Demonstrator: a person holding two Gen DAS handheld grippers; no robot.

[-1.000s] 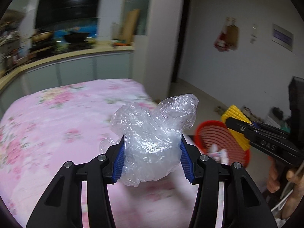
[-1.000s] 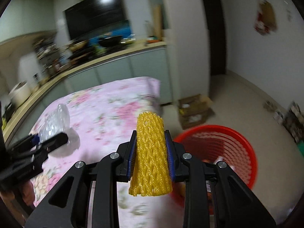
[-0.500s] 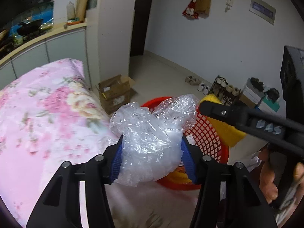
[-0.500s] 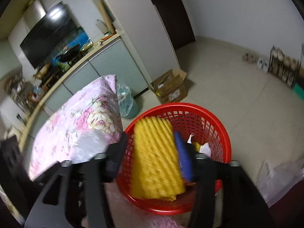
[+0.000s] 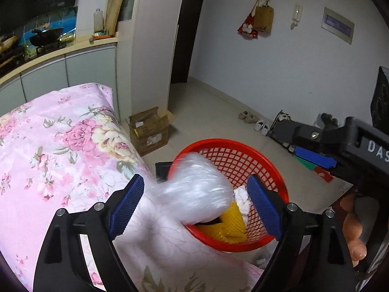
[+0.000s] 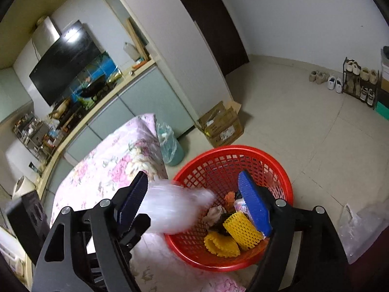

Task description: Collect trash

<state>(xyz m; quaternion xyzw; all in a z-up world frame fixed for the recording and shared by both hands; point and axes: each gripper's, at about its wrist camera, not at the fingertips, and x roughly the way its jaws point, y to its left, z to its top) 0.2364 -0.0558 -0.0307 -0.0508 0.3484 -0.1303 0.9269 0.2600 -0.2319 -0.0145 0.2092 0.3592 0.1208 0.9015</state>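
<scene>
A red mesh basket [image 5: 231, 143] [image 6: 233, 149] stands on the floor beside the pink floral cloth [image 5: 48, 146]. My left gripper [image 5: 194, 206] hangs over the basket's near rim, its jaws opening. The clear plastic bag [image 5: 197, 189] [image 6: 175, 209] is a blur between the blue pads [image 5: 126, 204], loose and touching neither. My right gripper [image 6: 194, 203] is above the basket, jaws opening with nothing held. The yellow foam net [image 6: 240, 228] [image 5: 226, 228] lies inside on other scraps. In the left wrist view the right gripper [image 5: 316, 155] enters from the right, with a hand [image 5: 352, 219] on it.
A cardboard box [image 5: 149, 131] [image 6: 223, 126] sits on the floor by the white pillar. A lined bin [image 6: 170, 146] stands at the cloth's corner. Shoes and a shoe rack [image 6: 359, 82] line the far wall. A plastic bag [image 6: 359, 226] lies on the floor at right.
Both grippers swung from over the pink cloth to above the red basket. The right one opened and the yellow net dropped in. The left one opened and the bag is falling.
</scene>
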